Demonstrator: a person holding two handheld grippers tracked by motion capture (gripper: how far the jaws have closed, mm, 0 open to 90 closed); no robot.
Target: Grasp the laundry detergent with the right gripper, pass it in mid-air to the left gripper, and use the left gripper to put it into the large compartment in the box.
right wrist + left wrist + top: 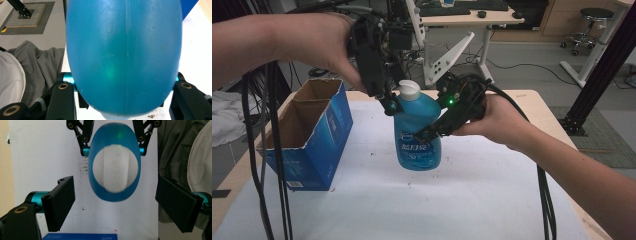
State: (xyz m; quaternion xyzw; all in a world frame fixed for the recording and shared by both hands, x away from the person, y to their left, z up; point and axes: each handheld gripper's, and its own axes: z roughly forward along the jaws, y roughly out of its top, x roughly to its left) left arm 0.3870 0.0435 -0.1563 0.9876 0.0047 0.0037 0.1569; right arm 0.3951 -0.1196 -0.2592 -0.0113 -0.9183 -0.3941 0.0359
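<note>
Bottle (418, 131): blue, with a white cap (409, 90), held upright in the air above the white-covered bench (472, 200), near its middle; a printed label faces the high view.
Right claw (428, 133): clamped on the bottle's body from the right side; in the right gripper view its jaws sit against both flanks of the blue body (125, 55).
Left claw (390, 103): spread wide, coming down from above at the bottle's neck, just left of the cap in the high view. In the left gripper view the jaws stand well apart on either side of the cap (115, 168), touching neither it nor the shoulder.
Box (307, 137): blue cardboard, open at the top, standing on the bench left of the bottle and apart from it; a divider splits it into two compartments.
Hands: the left hand (324, 42) grips its tool from above; the right hand (497, 117) holds its tool level with the bottle.
Cables (272, 165): black, hanging from the left tool past the box.
</note>
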